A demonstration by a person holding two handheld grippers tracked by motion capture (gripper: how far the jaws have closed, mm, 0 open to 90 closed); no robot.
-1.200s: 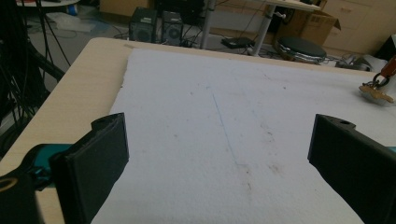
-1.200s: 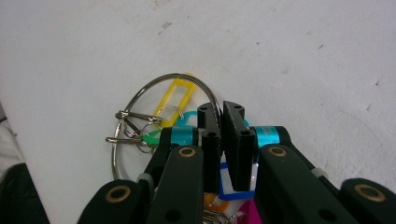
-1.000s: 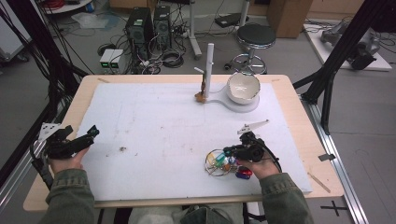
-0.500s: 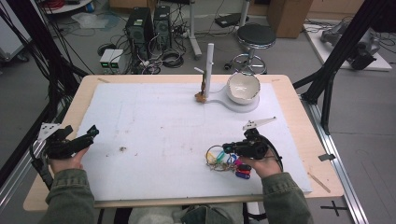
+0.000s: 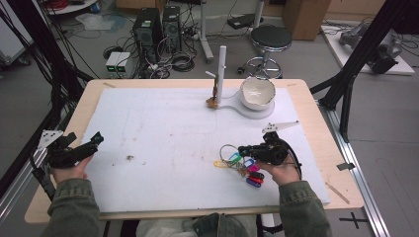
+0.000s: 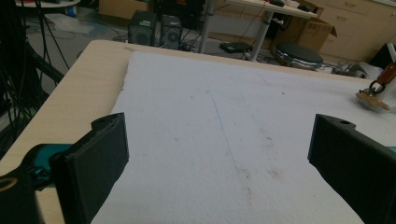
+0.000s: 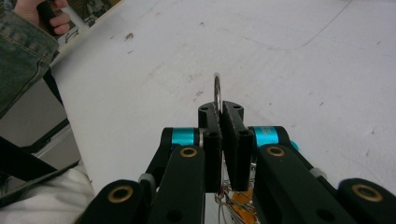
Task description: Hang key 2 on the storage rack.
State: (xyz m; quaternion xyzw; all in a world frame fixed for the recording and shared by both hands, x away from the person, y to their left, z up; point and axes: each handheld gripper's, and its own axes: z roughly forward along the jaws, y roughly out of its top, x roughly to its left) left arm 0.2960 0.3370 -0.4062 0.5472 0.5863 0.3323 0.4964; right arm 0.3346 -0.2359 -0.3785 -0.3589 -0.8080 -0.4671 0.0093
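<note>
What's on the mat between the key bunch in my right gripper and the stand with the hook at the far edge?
High view: nothing. From the key ring in the right gripper to the stand runs bare white mat, only faint marks.

This is a lab or robotics workroom. Black metal frame struts (image 5: pixel 363 47) stand around a wooden desk (image 5: pixel 316 116) covered by a white sheet (image 5: pixel 163 133). On the grey floor at 11 o'clock sit two computer towers (image 5: pixel 158 22) amid tangled cables (image 5: pixel 178 61) and small white boxes (image 5: pixel 117 61). A round black stool (image 5: pixel 269 38) stands at 1 o'clock, with cardboard boxes (image 5: pixel 309 15) behind it.
</note>
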